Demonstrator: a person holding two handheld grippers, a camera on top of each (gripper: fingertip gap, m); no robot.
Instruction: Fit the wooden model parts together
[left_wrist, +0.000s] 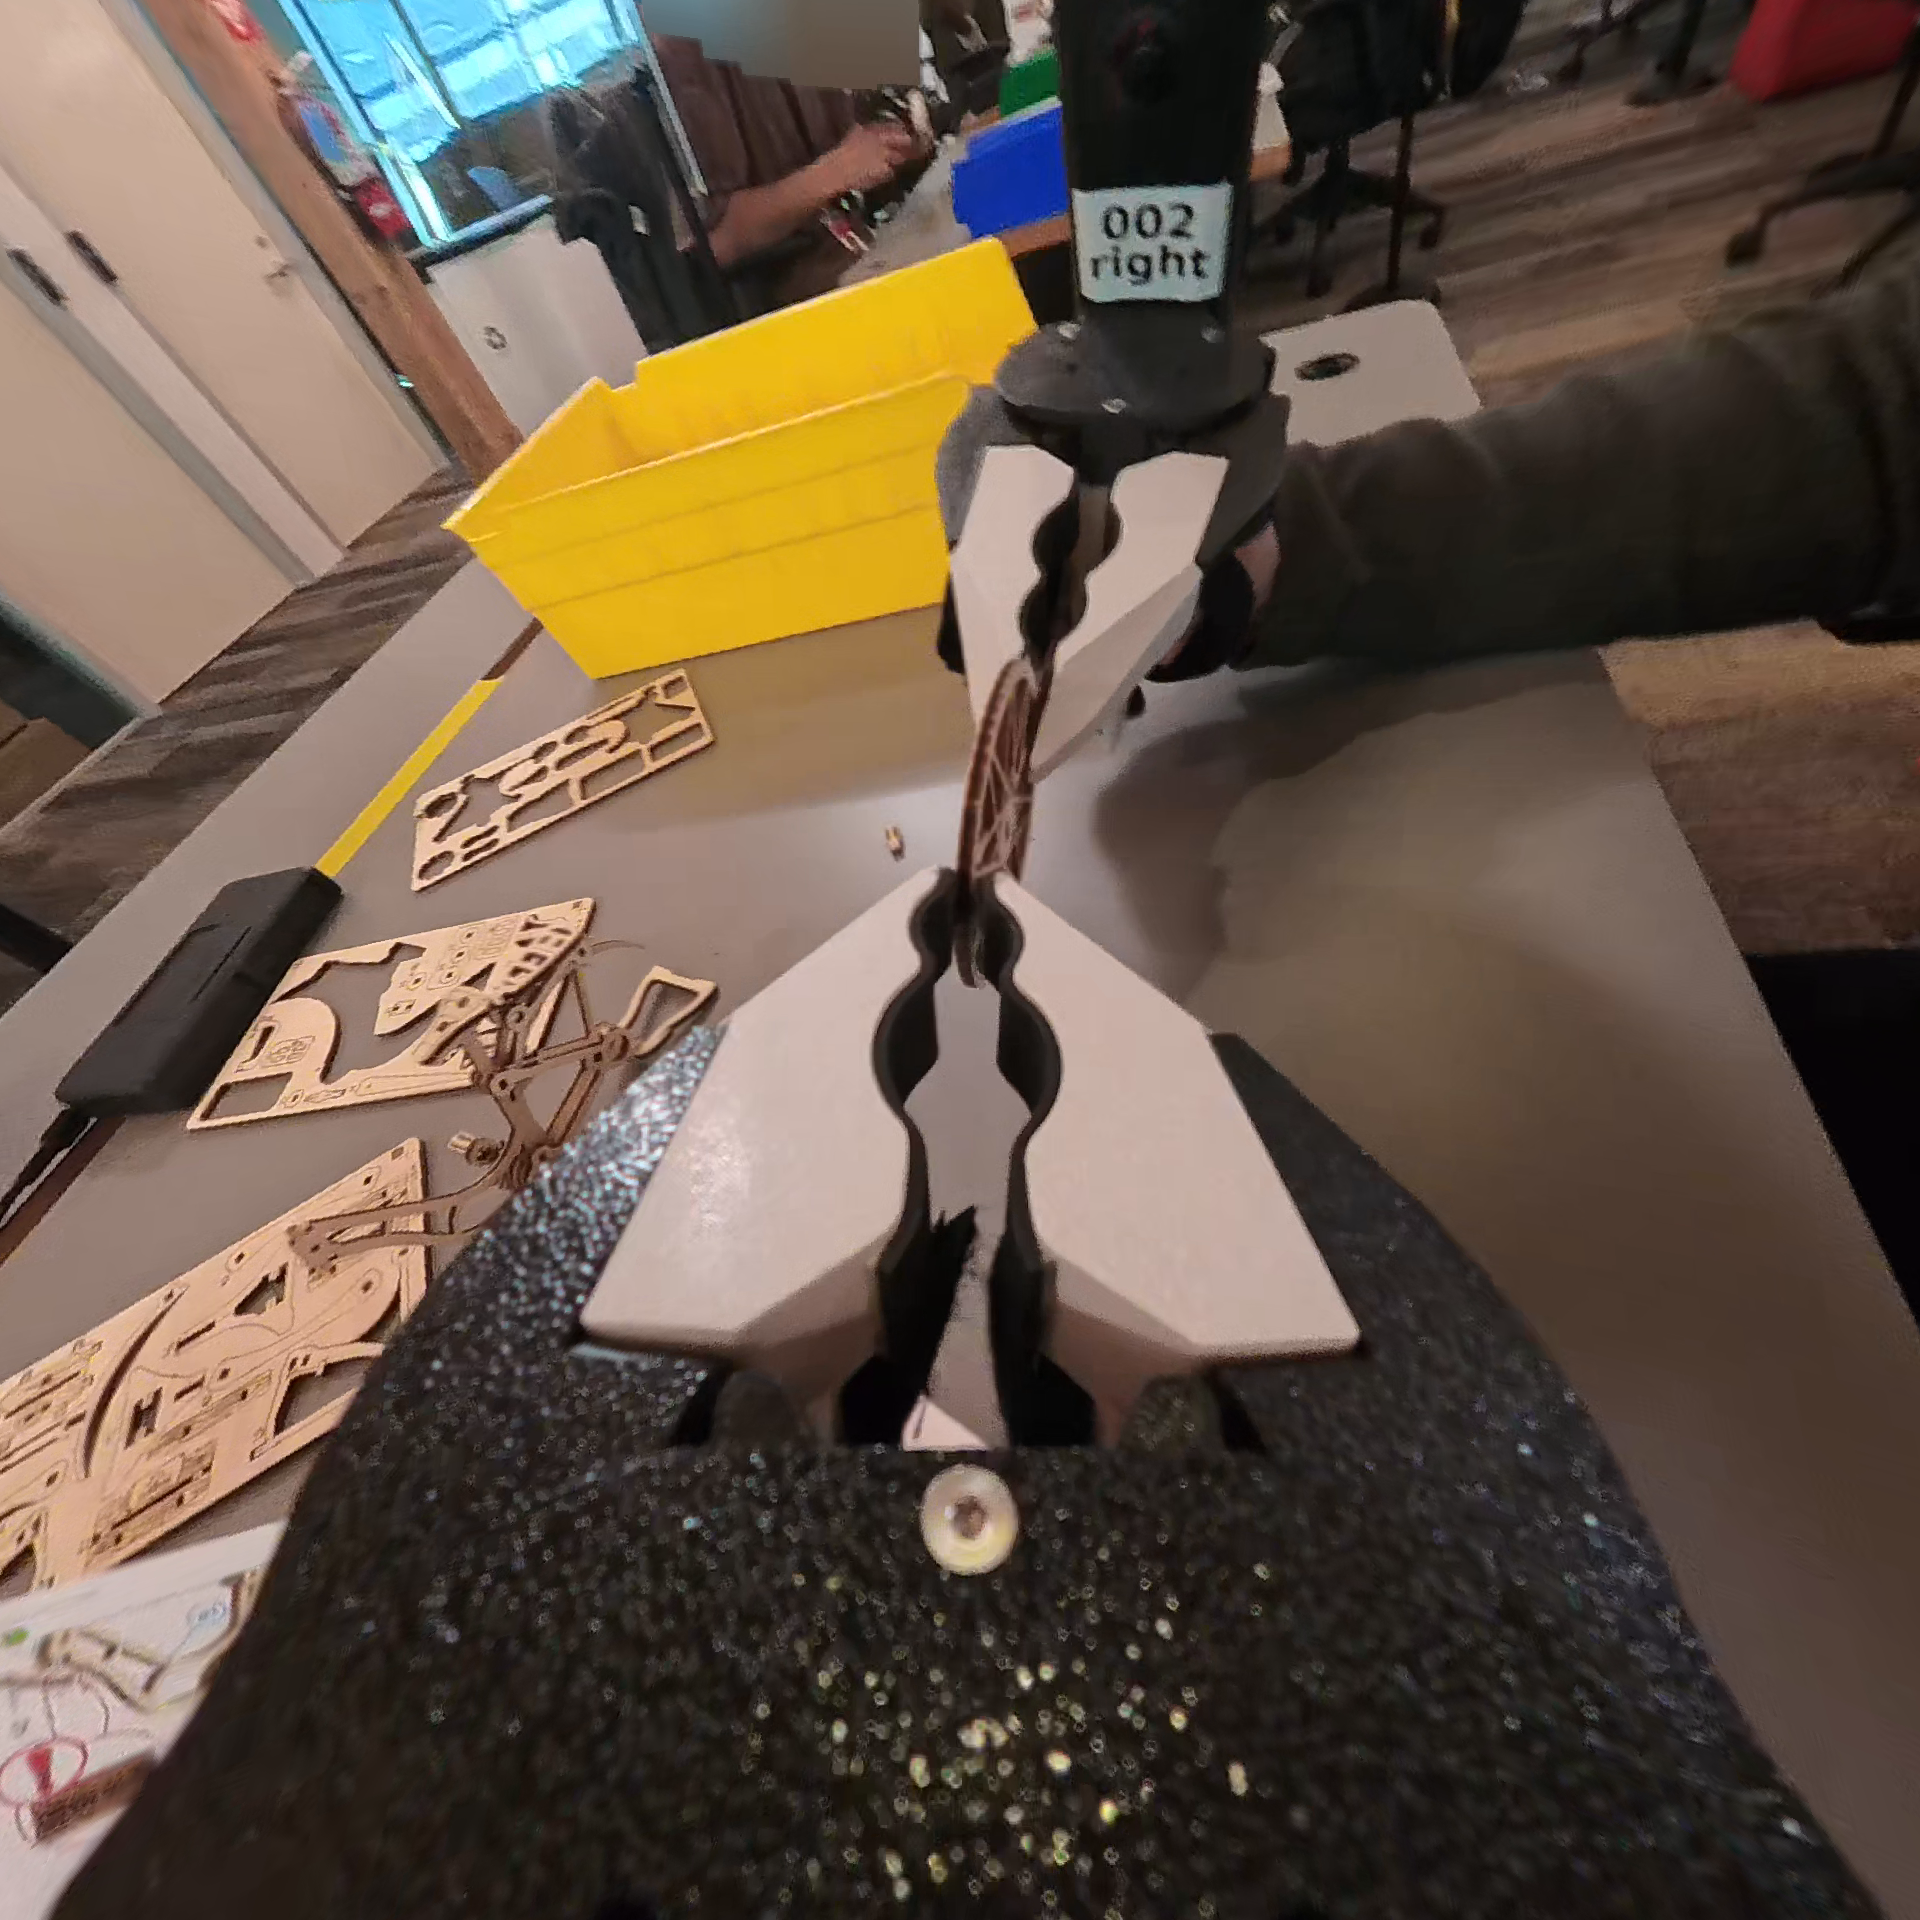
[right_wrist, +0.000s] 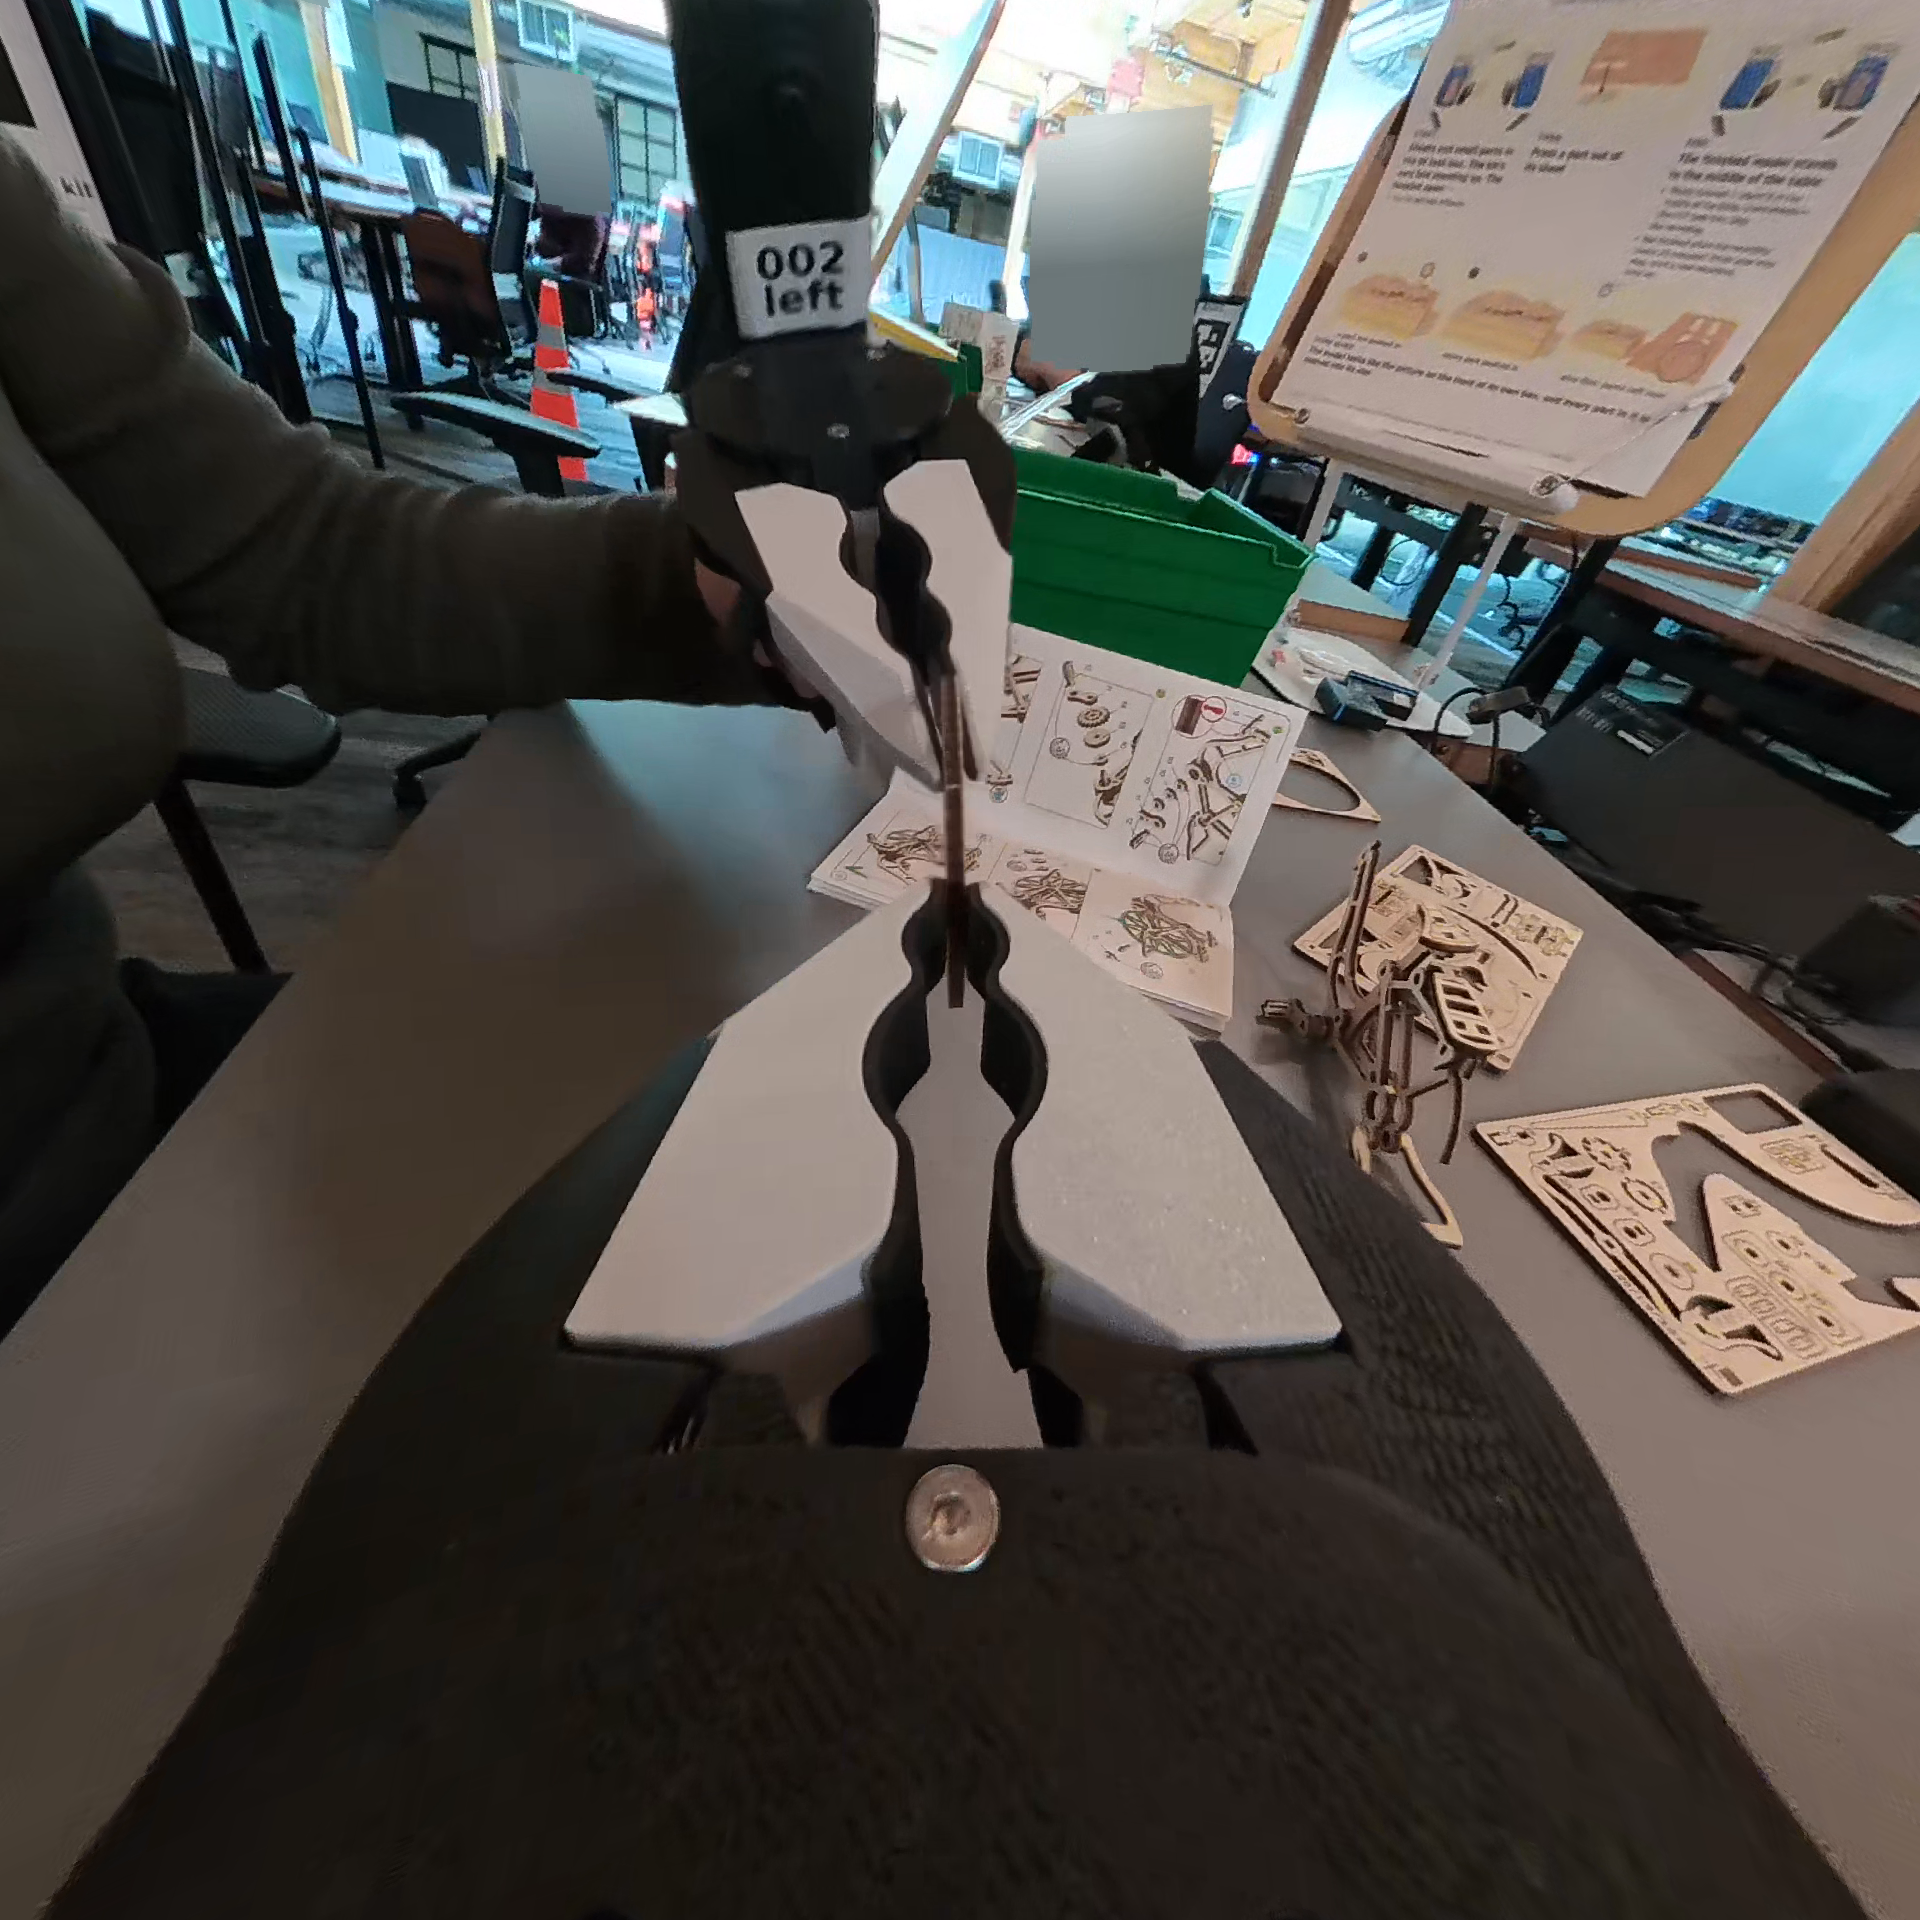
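Centre of the left wrist view: my left gripper pinches the lower rim of a thin wooden wheel; my right gripper, opposite in the upper centre, pinches its upper rim. The wheel hangs in the air above the grey table, held edge-on between both pairs of fingertips. Left side of that frame: punched wooden sheets, a half-built wooden model, and a yellow bin behind. In the right wrist view, an open instruction booklet lies beyond the wheel.
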